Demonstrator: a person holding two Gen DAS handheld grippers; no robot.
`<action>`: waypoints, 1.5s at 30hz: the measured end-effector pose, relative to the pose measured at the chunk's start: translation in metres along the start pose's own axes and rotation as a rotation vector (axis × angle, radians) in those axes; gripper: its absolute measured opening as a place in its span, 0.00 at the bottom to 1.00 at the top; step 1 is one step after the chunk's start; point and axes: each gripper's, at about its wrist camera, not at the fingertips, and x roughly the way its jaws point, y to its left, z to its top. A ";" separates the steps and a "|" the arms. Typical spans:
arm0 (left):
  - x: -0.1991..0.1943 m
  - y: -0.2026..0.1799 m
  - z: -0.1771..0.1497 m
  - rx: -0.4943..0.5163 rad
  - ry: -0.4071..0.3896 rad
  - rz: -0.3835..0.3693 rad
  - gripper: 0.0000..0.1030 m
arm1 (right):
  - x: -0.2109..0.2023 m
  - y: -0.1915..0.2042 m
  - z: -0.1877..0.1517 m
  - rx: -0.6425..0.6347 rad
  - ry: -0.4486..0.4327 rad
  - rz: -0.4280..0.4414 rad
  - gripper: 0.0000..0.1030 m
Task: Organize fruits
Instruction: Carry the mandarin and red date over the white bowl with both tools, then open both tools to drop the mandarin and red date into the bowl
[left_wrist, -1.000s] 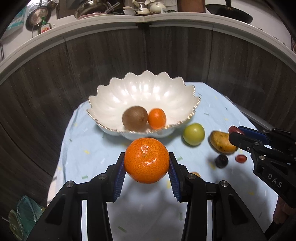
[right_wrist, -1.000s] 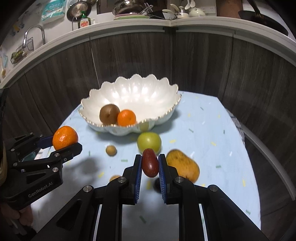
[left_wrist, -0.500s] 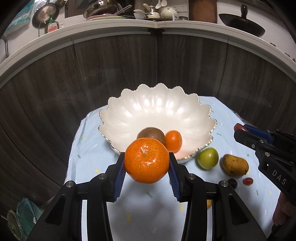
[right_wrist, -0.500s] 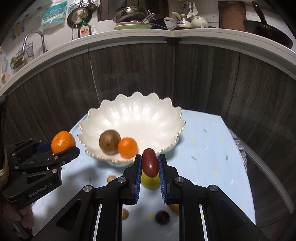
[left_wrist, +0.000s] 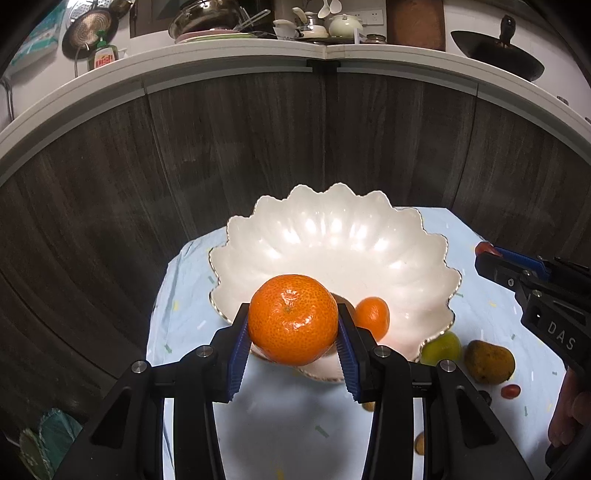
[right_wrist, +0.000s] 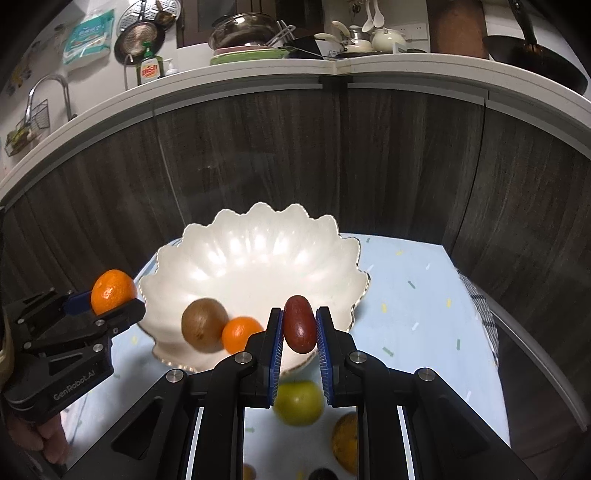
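A white scalloped bowl (left_wrist: 332, 236) (right_wrist: 255, 251) stands on the light blue cloth and holds a brown kiwi (right_wrist: 204, 325) and a small orange (right_wrist: 242, 334) (left_wrist: 373, 317). My left gripper (left_wrist: 293, 328) is shut on a large orange (left_wrist: 293, 319), held above the bowl's near rim; it also shows at the left in the right wrist view (right_wrist: 112, 297). My right gripper (right_wrist: 299, 334) is shut on a dark red oval fruit (right_wrist: 299, 328), held above the bowl's near right rim. It shows at the right in the left wrist view (left_wrist: 487, 254).
On the cloth (left_wrist: 277, 435) lie a green fruit (left_wrist: 441, 349) (right_wrist: 299, 402), a yellow-brown mango (left_wrist: 488, 361) (right_wrist: 345, 441), a small red fruit (left_wrist: 511, 390), a dark fruit (right_wrist: 321, 473) and small brown ones (left_wrist: 419, 443). A dark wood panel wall (left_wrist: 295, 140) curves behind the bowl.
Both grippers have risen and moved forward toward the bowl with their fruits held. The loose fruits on the cloth now sit lower in both views.
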 end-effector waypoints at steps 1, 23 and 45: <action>0.001 0.000 0.001 0.001 0.000 0.003 0.41 | 0.003 0.000 0.003 0.001 0.003 -0.002 0.18; 0.058 0.019 0.027 0.004 0.059 0.035 0.41 | 0.073 -0.009 0.022 0.027 0.138 -0.054 0.18; 0.056 0.021 0.028 0.018 0.050 0.067 0.72 | 0.081 -0.009 0.026 0.034 0.139 -0.081 0.65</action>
